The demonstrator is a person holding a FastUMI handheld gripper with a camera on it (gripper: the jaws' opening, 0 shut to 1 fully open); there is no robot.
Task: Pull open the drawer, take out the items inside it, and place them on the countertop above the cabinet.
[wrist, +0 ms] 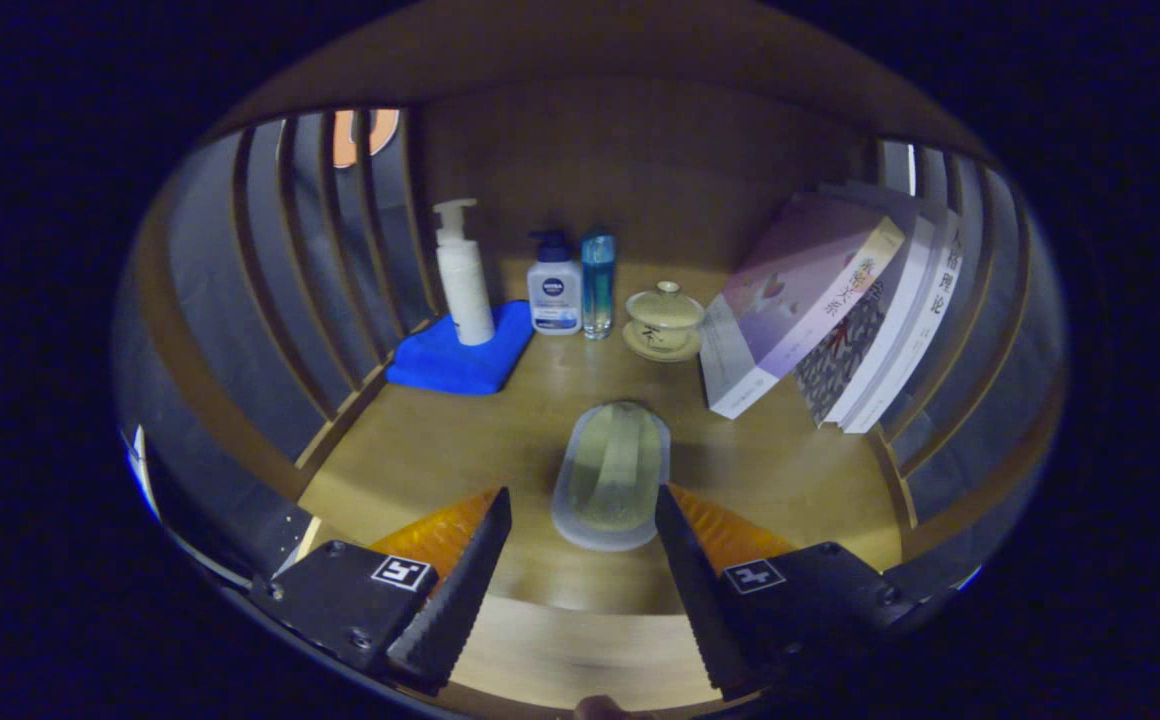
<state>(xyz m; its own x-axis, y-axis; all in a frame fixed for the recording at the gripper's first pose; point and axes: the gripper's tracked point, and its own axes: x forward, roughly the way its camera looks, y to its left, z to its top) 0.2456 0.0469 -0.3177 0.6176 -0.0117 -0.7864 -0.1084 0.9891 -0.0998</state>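
Hand-held gripper (580, 560) released: its two serrated fingers stand spread wide, nothing pressed between them, each finger body carrying a small square printed marker. Item (612, 474) lies flat on the wooden desk (420, 450), between the fingertips and reaching just ahead of them. It is an elongated, rounded oblong, translucent and frosted at the rim, with a pale greenish ribbed centre; the right fingertip overlaps its edge in the view, contact cannot be judged, while the left fingertip stands apart from it.

Desk surface is smooth light wood with faint grain; a wood back panel and slatted wooden sides enclose it.

Beyond the item, along the back:
- folded blue cloth (465, 355), soft nap, at the left slats;
- white pump bottle (463, 275), tall cylinder, standing on the cloth;
- squat white pump bottle with dark cap (553, 285), just beside the cloth;
- slim clear blue glass bottle (597, 285), touching or nearly touching the squat one;
- pale glazed lidded cup on a saucer (664, 320), round, knobbed lid;
- row of paperback books (820, 310), glossy covers, leaning left against one another at the right slats.
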